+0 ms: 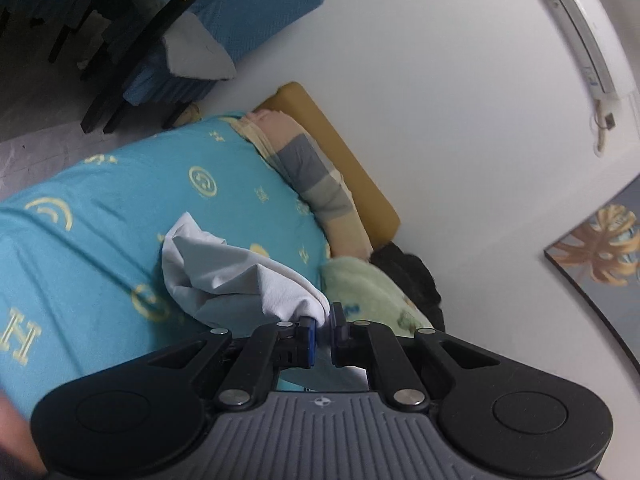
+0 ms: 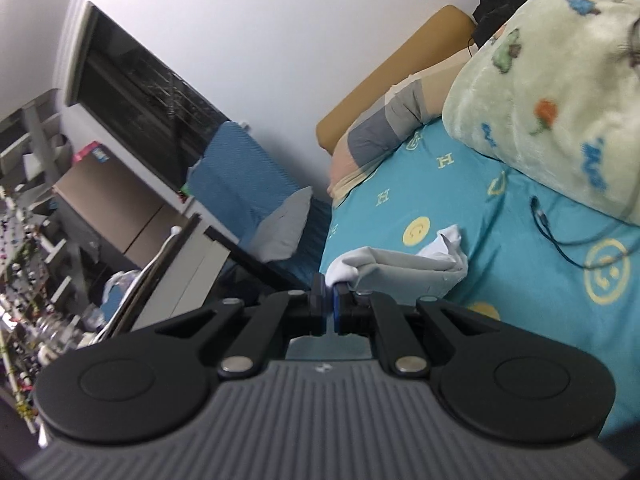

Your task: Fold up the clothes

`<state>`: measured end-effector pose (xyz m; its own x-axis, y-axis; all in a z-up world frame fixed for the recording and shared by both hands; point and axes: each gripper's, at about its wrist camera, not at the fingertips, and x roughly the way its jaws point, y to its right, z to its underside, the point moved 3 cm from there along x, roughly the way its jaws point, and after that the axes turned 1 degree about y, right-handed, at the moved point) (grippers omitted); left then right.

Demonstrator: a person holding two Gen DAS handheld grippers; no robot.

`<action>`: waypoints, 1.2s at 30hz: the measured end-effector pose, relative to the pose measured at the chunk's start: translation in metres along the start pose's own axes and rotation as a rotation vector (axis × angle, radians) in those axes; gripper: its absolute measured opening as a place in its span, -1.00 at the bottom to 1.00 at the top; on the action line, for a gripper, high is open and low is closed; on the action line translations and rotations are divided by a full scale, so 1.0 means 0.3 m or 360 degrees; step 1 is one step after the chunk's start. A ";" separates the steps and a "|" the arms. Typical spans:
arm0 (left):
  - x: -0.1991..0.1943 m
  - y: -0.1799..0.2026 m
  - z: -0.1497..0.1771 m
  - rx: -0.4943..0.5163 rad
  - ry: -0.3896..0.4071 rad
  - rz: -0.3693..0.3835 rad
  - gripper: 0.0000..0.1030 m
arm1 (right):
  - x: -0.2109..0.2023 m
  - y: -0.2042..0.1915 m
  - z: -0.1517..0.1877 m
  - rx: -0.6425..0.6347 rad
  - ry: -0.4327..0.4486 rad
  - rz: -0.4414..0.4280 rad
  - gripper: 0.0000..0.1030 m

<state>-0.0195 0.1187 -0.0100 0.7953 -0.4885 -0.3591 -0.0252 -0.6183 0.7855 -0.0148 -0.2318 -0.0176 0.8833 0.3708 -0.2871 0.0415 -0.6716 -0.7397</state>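
Left gripper (image 1: 324, 320): jaws closed on a bunched edge of the white garment (image 1: 232, 276), cloth pinched between the blue pads. From the pinch the garment trails away, crumpled, over the turquoise bedsheet (image 1: 100, 200); whether its far end touches the sheet cannot be told. Right gripper (image 2: 329, 292): jaws closed on another bunched edge of the same white garment (image 2: 400, 266), a small fold of cloth standing out above the pads; the remainder lies rumpled toward the middle of the bedsheet (image 2: 520, 320). Sheet is printed with yellow smiley faces and letter H marks. A green fleece blanket (image 2: 552, 92) is heaped at one side of the bed, just beside the garment in the left view. A thin black cable (image 2: 560, 236) lies on the sheet near the blanket. Striped pillow (image 1: 316, 176) at the head, against a tan headboard (image 1: 344, 152). Blue chair (image 2: 248, 184) stands beside the bed.
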 end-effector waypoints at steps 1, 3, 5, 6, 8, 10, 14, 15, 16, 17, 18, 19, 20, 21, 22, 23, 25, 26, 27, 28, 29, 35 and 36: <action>-0.035 -0.008 0.040 0.0017 -0.0020 0.0003 -0.87 | -0.050 0.010 0.036 0.0016 0.0010 -0.0011 -0.87; -0.102 -0.025 0.122 0.0051 -0.0055 0.0010 -0.87 | -0.143 0.042 0.109 0.0047 0.0037 -0.0013 -0.87; -0.132 -0.039 0.183 0.0061 -0.0070 0.0003 -0.87 | -0.207 0.069 0.169 0.0057 0.0056 0.0010 -0.87; -0.145 -0.045 0.210 0.0063 -0.0076 -0.0002 -0.87 | -0.239 0.083 0.199 0.0061 0.0066 0.0021 -0.87; -0.152 -0.053 0.229 0.0039 -0.0073 -0.0021 -0.87 | -0.256 0.096 0.228 0.0075 0.0055 0.0049 -0.87; -0.149 -0.037 0.213 0.0034 -0.0054 0.0003 -0.87 | -0.247 0.098 0.216 0.0070 0.0084 0.0024 -0.87; -0.069 0.026 0.130 0.0111 -0.0047 0.0022 -0.85 | -0.179 0.082 0.142 0.0027 0.0145 0.0017 -0.87; -0.031 0.040 0.102 0.0143 -0.0037 0.0006 -0.85 | -0.145 0.081 0.114 0.0040 0.0150 0.0017 -0.87; 0.011 0.047 0.073 0.0154 -0.0037 -0.0015 -0.85 | -0.098 0.076 0.086 0.0026 0.0146 0.0035 -0.87; 0.063 0.045 0.041 0.0151 -0.0047 -0.0044 -0.85 | -0.051 0.071 0.057 0.0012 0.0141 0.0053 -0.87; 0.121 0.037 0.008 0.0162 -0.0058 -0.0079 -0.84 | 0.010 0.071 0.034 -0.0007 0.0133 0.0082 -0.87; 0.182 0.027 -0.023 0.0182 -0.0068 -0.0118 -0.84 | 0.070 0.072 0.011 -0.0025 0.0124 0.0111 -0.87; 0.242 0.018 -0.054 0.0203 -0.0077 -0.0157 -0.83 | 0.143 0.084 -0.007 -0.0034 0.0099 0.0151 -0.87; 0.303 -0.005 -0.079 0.0211 -0.0084 -0.0191 -0.83 | 0.216 0.095 -0.024 -0.0043 0.0074 0.0191 -0.86; 0.364 -0.038 -0.097 0.0211 -0.0089 -0.0221 -0.83 | 0.288 0.110 -0.034 -0.0072 0.0049 0.0222 -0.86; 0.424 -0.071 -0.116 0.0211 -0.0094 -0.0250 -0.83 | 0.358 0.131 -0.040 -0.0094 0.0027 0.0261 -0.86; 0.537 -0.150 -0.136 0.0234 -0.0133 -0.0304 -0.83 | 0.480 0.185 -0.034 -0.0130 -0.0027 0.0352 -0.85; 0.586 -0.189 -0.140 0.0259 -0.0154 -0.0330 -0.82 | 0.534 0.217 -0.020 -0.0138 -0.0063 0.0381 -0.83; 0.623 -0.225 -0.137 0.0278 -0.0171 -0.0343 -0.82 | 0.573 0.256 -0.001 -0.0124 -0.0093 0.0385 -0.83; 0.649 -0.256 -0.131 0.0297 -0.0193 -0.0343 -0.80 | 0.612 0.294 0.018 -0.0109 -0.0123 0.0388 -0.83; 0.673 -0.283 -0.127 0.0323 -0.0221 -0.0341 -0.74 | 0.633 0.332 0.035 -0.0061 -0.0168 0.0387 -0.82; 0.682 -0.304 -0.144 0.0407 -0.0232 -0.0327 0.29 | 0.650 0.379 0.040 0.0133 -0.0298 0.0211 -0.42; 0.675 -0.290 -0.142 0.0448 -0.0219 -0.0328 0.41 | 0.636 0.357 0.031 0.0097 -0.0272 0.0174 0.17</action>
<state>0.1696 0.0999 -0.1295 0.7127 -0.4023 -0.5746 -0.0537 -0.8481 0.5271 0.1538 -0.2269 -0.1572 0.7885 0.4047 -0.4631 -0.0833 -0.6758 -0.7324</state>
